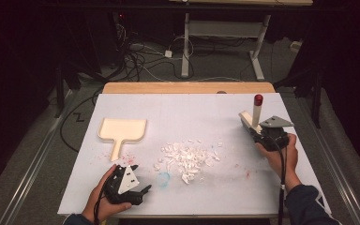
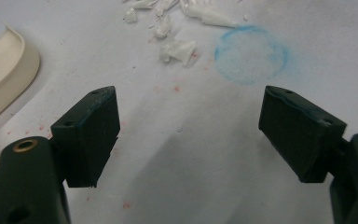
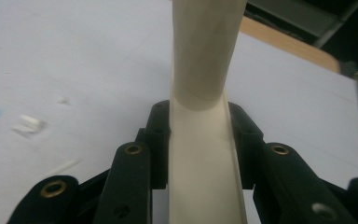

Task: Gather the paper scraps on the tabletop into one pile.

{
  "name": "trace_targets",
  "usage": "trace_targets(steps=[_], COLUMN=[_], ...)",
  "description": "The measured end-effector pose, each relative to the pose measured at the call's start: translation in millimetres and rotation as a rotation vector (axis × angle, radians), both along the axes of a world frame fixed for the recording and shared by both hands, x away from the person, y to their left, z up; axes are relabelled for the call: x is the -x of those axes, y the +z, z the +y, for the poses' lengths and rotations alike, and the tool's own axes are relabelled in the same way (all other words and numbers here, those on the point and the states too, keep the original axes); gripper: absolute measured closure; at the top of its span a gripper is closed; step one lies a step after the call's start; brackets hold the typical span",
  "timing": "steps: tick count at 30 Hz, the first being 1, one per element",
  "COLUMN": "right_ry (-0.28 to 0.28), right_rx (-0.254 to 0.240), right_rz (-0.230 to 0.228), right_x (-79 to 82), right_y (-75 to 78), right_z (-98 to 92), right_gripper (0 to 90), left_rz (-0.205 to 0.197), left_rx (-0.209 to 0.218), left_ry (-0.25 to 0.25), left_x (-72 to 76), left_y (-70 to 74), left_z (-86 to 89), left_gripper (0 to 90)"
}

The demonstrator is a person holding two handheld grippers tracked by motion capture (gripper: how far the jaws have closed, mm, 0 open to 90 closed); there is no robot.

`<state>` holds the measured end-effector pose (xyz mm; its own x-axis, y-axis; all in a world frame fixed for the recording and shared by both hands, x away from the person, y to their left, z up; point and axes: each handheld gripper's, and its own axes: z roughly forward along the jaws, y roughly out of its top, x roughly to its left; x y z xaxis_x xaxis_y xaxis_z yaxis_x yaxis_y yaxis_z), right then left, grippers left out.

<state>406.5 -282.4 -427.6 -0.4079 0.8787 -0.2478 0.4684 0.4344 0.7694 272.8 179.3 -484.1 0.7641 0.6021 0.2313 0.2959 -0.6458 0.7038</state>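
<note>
The right gripper [image 1: 255,127] is clamping its jaws on the cream plastic brush with a red-tipped handle [image 1: 256,111], holding it at the white table's [image 1: 206,112] right side. The left gripper [image 2: 189,135] is resting near the front edge, jaws spread apart, between the cream plastic dustpan [image 1: 122,131] and the pile of white scraps [image 1: 187,157].

A lab is suggested: a bench [image 1: 122,187] covered in white board is set among loose floor cables [image 1: 136,61], black curtains and a metal-legged stand [image 1: 225,42].
</note>
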Motion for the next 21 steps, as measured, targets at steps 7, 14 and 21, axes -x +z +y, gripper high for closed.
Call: trace_targets(steps=[7,14,21], right_ry=[0.189,0.336,0.405], right_rx=[0.023,0.002,-0.018], right_rz=[0.033,0.031,0.012], right_x=[30.0,50.1,56.5], right_y=[-2.1,-2.2,5.7], right_z=[72.6,131.3,158.2], right_gripper=[67.9,67.9,68.0], left_rz=[-0.003,-0.011,-0.015], left_rx=[-0.004,0.007,0.014], left_ry=[0.001,0.006,0.008], left_x=[1.5,1.4,2.4], left_y=[0.5,1.5,2.2], left_z=[0.4,2.5,3.9], left_gripper=[19.1,19.1,19.1])
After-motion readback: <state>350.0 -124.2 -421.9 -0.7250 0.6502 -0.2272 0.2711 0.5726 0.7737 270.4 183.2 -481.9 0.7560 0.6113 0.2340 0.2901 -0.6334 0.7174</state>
